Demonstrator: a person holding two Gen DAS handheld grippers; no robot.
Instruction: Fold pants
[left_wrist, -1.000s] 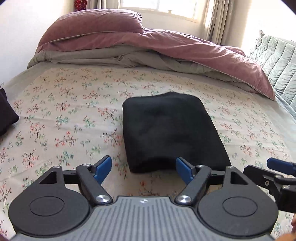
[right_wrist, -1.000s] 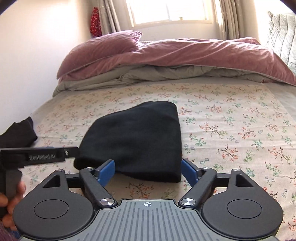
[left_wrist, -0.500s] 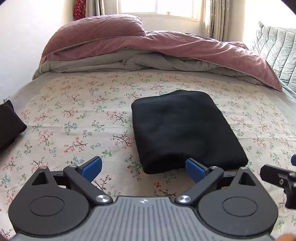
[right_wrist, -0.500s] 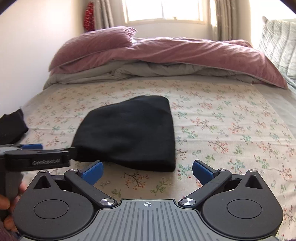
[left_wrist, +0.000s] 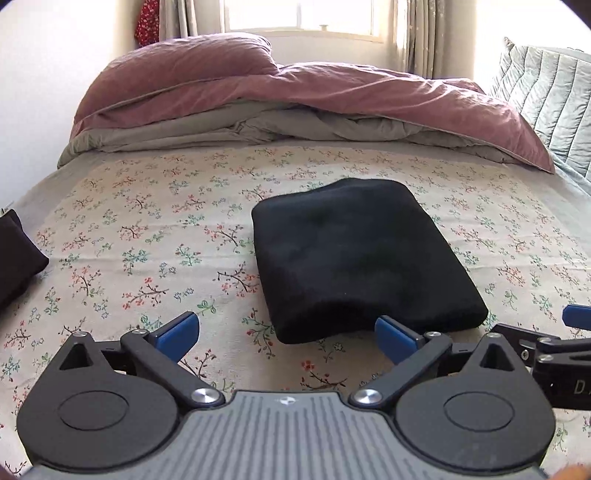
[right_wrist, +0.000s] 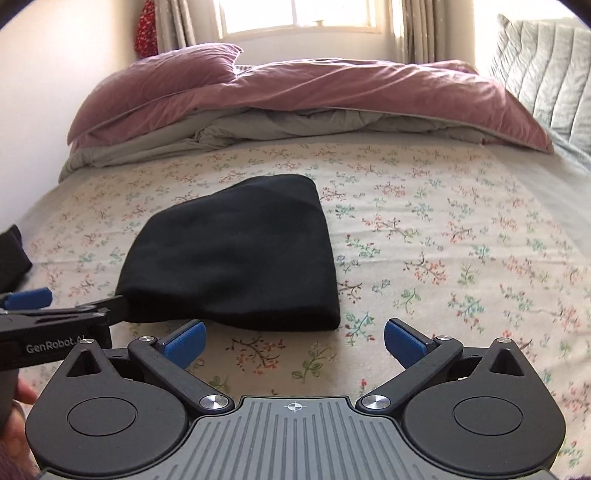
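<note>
The black pants (left_wrist: 362, 254) lie folded into a compact rectangle on the floral bed sheet (left_wrist: 147, 229); they also show in the right wrist view (right_wrist: 236, 254). My left gripper (left_wrist: 288, 338) is open and empty, hovering just short of the bundle's near edge. My right gripper (right_wrist: 293, 341) is open and empty, just short of the bundle's near right corner. The right gripper shows at the right edge of the left wrist view (left_wrist: 561, 339), and the left gripper at the left edge of the right wrist view (right_wrist: 55, 317).
A second dark garment (left_wrist: 16, 258) lies at the bed's left edge. A pink and grey duvet (left_wrist: 295, 99) is bunched at the head of the bed. A grey quilted cushion (left_wrist: 546, 107) stands at the right. Bare sheet lies right of the pants (right_wrist: 461, 240).
Both grippers have pulled back from the folded pants and opened wider. The pants have not moved.
</note>
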